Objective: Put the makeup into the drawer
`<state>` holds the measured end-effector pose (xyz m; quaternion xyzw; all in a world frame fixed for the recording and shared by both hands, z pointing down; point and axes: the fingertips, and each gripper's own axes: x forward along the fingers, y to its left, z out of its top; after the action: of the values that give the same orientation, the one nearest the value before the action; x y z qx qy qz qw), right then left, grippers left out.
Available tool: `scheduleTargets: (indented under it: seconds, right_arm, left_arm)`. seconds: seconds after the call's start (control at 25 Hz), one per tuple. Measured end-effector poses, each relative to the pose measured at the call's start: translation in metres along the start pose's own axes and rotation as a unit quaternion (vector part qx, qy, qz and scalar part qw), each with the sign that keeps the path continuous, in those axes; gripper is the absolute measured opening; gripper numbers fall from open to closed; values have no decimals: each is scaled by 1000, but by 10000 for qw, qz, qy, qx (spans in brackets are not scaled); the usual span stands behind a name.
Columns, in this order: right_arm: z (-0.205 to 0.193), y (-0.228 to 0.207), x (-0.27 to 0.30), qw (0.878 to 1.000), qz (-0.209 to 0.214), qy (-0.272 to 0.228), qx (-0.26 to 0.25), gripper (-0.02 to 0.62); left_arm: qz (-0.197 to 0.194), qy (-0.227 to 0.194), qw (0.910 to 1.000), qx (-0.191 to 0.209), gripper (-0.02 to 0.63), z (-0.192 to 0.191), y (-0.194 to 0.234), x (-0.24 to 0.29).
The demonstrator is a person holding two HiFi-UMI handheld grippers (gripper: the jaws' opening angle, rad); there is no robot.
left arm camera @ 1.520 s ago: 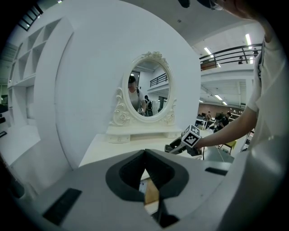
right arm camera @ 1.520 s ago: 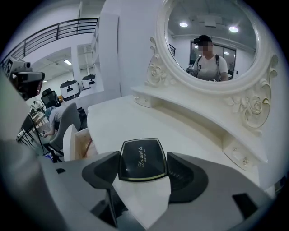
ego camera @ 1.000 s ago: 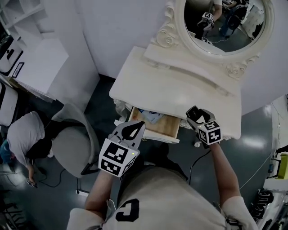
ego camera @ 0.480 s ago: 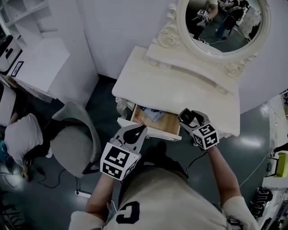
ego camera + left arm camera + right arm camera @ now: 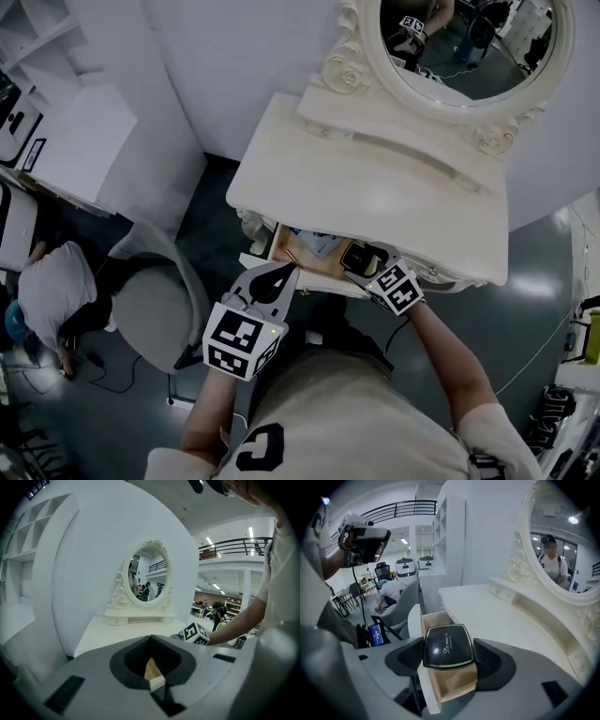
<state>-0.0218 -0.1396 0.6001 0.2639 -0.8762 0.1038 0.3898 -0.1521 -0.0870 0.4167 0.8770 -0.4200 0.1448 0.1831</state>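
A black square makeup compact (image 5: 447, 646) with gold lettering sits between the jaws of my right gripper (image 5: 448, 657), which is shut on it. It hangs over the open wooden drawer (image 5: 451, 682) of the white dressing table (image 5: 375, 187). In the head view the compact (image 5: 359, 258) is above the drawer's (image 5: 302, 255) right half, in my right gripper (image 5: 367, 265). My left gripper (image 5: 278, 275) is shut with nothing in it, its tip at the drawer's front left corner. In the left gripper view the shut left gripper (image 5: 152, 665) shows only a sliver of the drawer front.
A blue and white packet (image 5: 315, 243) lies at the back of the drawer. An oval mirror (image 5: 464, 47) stands on the tabletop. A grey chair (image 5: 155, 300) is left of the table, with a crouching person (image 5: 52, 291) beyond it. White shelves (image 5: 66, 131) fill the far left.
My right gripper has moved left and down with the compact, from beside the drawer's right end to over the drawer. The left gripper has stayed at the drawer front.
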Motion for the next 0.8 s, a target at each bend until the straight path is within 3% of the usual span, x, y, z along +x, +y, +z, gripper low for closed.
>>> scheduleTargets:
  seconds: [0.44, 0.8]
  right_arm:
    - [-36, -2, 75, 9957, 696, 513, -331, 336]
    - [-60, -6, 116, 9924, 714, 998, -87, 336]
  left_arm:
    - [235, 666, 9971, -268, 55, -13, 22, 53]
    - [331, 1035, 9930, -464, 55, -30, 34, 68]
